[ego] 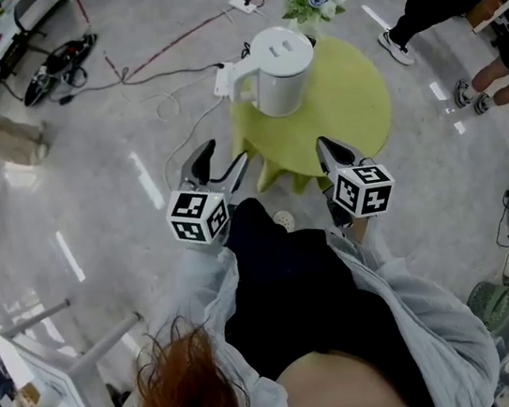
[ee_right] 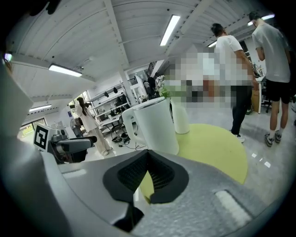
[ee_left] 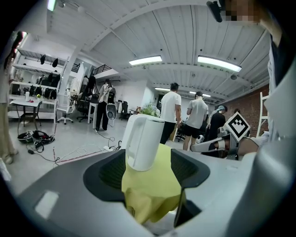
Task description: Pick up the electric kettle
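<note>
Kettle (ego: 278, 76): standing upright on the green tabletop (ego: 359, 111), ahead of both claws, untouched.
Left claw (ego: 225, 155): gaping wide, gripping nothing.
Right claw (ego: 327, 147): pinching together, empty.
Handling: likely feeling rigid and smooth-walled, slipping easily; weighing more if filled.
Hold: aiming for the handle (ego: 236, 82), sitting on the left claw's side.

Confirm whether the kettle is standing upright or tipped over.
Upright. The electric kettle stands on the round green table, with its lid uppermost and its handle out to one side.
</note>
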Tool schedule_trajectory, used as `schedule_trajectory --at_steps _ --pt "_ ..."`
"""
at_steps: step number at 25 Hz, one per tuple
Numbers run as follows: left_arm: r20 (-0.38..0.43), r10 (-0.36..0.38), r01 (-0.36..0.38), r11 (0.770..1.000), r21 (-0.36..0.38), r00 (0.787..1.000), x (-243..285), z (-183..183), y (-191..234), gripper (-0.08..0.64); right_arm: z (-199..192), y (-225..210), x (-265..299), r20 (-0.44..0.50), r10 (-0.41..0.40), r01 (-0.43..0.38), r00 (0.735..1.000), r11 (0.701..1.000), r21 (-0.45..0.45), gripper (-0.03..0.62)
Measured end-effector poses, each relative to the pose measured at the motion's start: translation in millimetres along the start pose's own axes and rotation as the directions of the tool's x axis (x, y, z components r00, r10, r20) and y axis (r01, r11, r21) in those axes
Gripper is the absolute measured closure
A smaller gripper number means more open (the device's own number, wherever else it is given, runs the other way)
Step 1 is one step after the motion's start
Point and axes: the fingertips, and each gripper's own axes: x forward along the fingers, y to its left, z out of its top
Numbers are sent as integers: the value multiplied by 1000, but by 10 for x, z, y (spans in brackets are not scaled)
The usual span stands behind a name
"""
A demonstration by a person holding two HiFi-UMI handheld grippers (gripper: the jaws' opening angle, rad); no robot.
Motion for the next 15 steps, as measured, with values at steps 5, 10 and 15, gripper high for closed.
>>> schedule_trajectory --at_steps 5,10,15 --pt "-16 3 -3 1000 -13 1000 1 -35 69 256 -69 6 -26 3 -4 4 1000 998 61 591" --pt "-47 -42 43 999 19 998 233 46 129 255 -7 -80 12 12 -29 28 1000 995 100 591" --pt "-64 -90 94 994 56 994 506 232 211 255 201 -209 118 31 -73 69 997 990 125 591"
